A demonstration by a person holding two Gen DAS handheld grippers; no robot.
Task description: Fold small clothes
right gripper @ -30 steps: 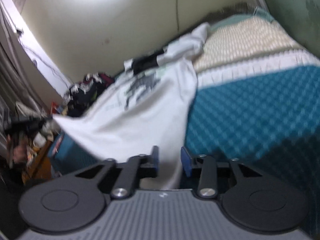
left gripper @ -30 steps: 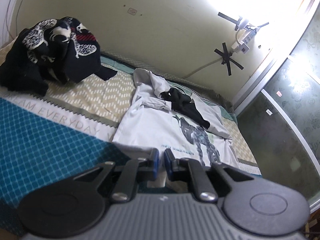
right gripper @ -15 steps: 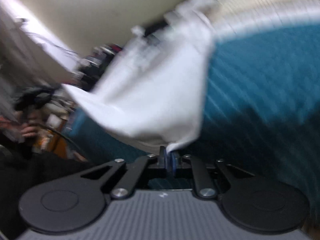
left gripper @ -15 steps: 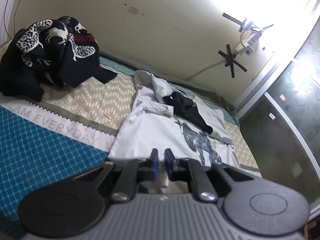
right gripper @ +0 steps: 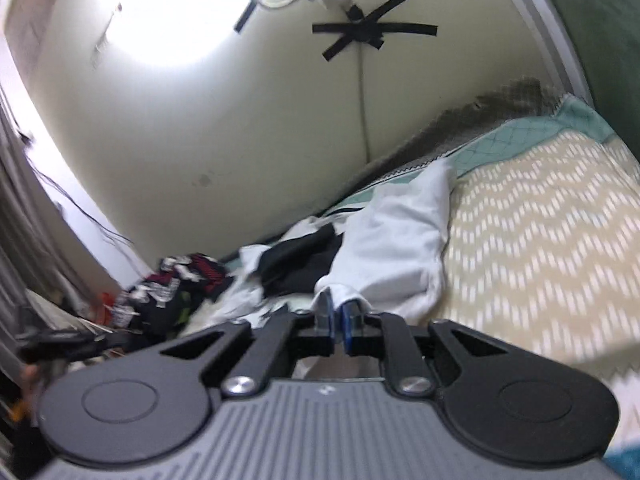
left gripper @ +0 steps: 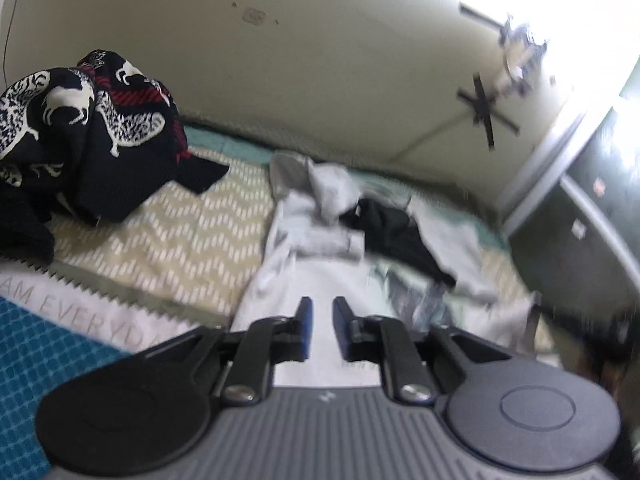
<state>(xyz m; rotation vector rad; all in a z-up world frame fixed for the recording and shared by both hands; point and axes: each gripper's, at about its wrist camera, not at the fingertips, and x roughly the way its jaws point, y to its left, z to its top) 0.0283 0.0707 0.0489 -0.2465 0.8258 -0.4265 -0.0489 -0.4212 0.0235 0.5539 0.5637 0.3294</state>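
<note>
Right gripper (right gripper: 337,314) clenches the white shirt (right gripper: 400,240) (tilted down) — left gripper (left gripper: 320,322) just released.

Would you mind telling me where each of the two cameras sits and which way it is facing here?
Left wrist: sits on the left gripper, looking along the bed toward the wall; its two fingers stand slightly apart over the white T-shirt.
Right wrist: sits on the right gripper, facing the wall; its fingers pinch the white T-shirt's edge.
Shared: the T-shirt, the black garment lying on it, the patterned dark clothes pile and the taped cable on the wall.
</note>
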